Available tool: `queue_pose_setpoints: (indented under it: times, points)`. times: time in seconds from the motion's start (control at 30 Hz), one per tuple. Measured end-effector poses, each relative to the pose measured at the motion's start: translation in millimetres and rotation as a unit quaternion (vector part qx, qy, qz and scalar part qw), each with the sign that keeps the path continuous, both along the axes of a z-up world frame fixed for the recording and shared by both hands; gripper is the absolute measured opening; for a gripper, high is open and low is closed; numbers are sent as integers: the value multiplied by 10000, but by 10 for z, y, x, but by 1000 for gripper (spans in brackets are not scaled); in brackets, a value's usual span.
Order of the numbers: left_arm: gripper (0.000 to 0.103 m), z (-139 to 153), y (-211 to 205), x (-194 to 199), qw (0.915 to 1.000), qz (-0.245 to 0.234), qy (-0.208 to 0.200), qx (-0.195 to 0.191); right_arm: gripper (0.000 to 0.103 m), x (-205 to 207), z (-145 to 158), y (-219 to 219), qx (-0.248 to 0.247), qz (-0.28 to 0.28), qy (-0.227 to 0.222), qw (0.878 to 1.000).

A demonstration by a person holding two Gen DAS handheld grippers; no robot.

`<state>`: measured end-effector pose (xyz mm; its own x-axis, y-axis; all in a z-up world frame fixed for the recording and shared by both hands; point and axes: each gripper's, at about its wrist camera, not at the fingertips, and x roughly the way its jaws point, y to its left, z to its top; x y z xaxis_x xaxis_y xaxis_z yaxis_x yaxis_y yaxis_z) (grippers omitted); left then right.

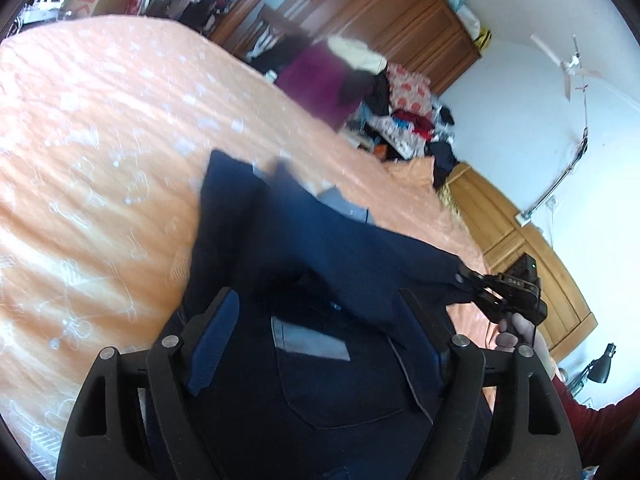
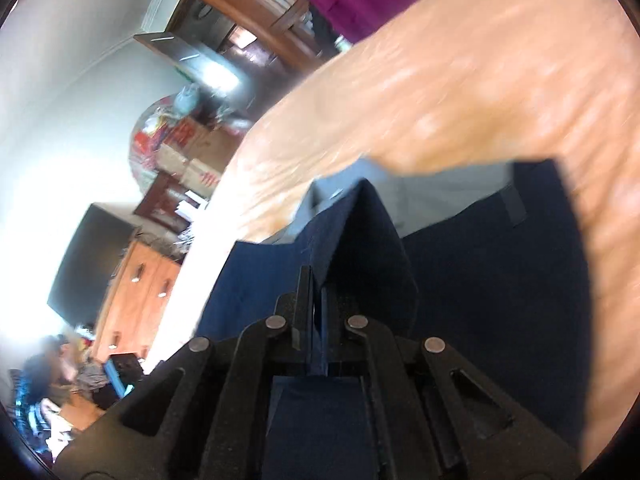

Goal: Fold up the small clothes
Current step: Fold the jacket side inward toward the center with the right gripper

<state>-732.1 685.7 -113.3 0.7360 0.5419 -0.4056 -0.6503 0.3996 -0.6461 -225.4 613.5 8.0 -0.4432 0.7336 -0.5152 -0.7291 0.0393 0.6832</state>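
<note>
A dark navy garment [image 1: 320,248] with a back pocket and a grey label lies on the orange bedspread [image 1: 100,140]. My left gripper [image 1: 316,300] is open just above it, its blue-padded fingers [image 1: 216,336] wide apart with the cloth spread between them. At the right of the left wrist view, my right gripper [image 1: 466,278] is shut on a corner of the garment, pulling it up and taut. In the right wrist view the right gripper [image 2: 314,280] pinches a raised fold of the navy garment [image 2: 480,280]. The grey inner waistband [image 2: 440,188] shows beyond it.
A hand [image 1: 516,328] and a red sleeve [image 1: 600,420] hold the right gripper. Piled clothes [image 1: 404,108] and a purple cloth [image 1: 316,76] lie past the bed's far edge. A wooden wardrobe [image 1: 380,8] and low cabinet [image 1: 520,248] stand behind. The bedspread [image 2: 480,80] extends broadly.
</note>
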Motion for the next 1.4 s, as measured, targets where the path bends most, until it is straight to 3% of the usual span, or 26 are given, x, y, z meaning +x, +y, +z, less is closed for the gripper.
queue_pose_setpoints:
  times: [0.13, 0.27, 0.43, 0.57, 0.63, 0.77, 0.9, 0.97, 1.07, 1.13, 1.23, 1.3, 1.4]
  points:
    - [84, -53, 35, -71, 9998, 173, -50, -99, 1, 308, -109, -113, -192, -248, -58, 9995]
    - [84, -45, 96, -43, 9994, 229, 140, -240, 2, 352, -301, -105, -465, -166, 14, 9988]
    - [85, 162, 186, 294, 9938, -184, 1092, -14, 5, 285, -463, -125, -678, -67, -225, 9974]
    - [83, -125, 487, 382, 9788, -106, 1931, -668, 9, 441, -601, -235, -1008, -426, -965, 9893]
    - [78, -216, 547, 288, 9784, -12, 1860, -897, 9, 596, -656, -325, -1198, -661, -1070, 9848]
    - [81, -158, 435, 35, 9747, 354, 2007, -915, 16, 685, -519, -520, -1071, -827, -1082, 9849]
    - [82, -82, 262, -168, 9765, 494, 1900, -884, 24, 419, -298, -415, -514, -271, -995, 9933]
    - [82, -27, 225, -203, 9789, 448, 1798, -858, 27, 274, -329, -242, -476, 105, -989, 9939]
    - [82, 60, 201, -138, 9804, 395, 1769, -767, 27, 96, -604, -25, -921, 584, -1225, 9864]
    - [82, 129, 201, -69, 9821, 337, 1690, -756, 25, 82, -793, -90, -1328, 581, -1456, 9787]
    - [82, 258, 125, -90, 9840, 326, 1645, -599, 25, 138, -811, -388, -1291, 546, -1304, 9815]
    - [82, 309, 59, -153, 9843, 395, 1631, -550, 28, 112, -672, -501, -1154, 385, -1543, 9805]
    - [83, 333, -75, -293, 9847, 496, 1580, -540, 31, -80, -413, -457, -584, 437, -1348, 9882]
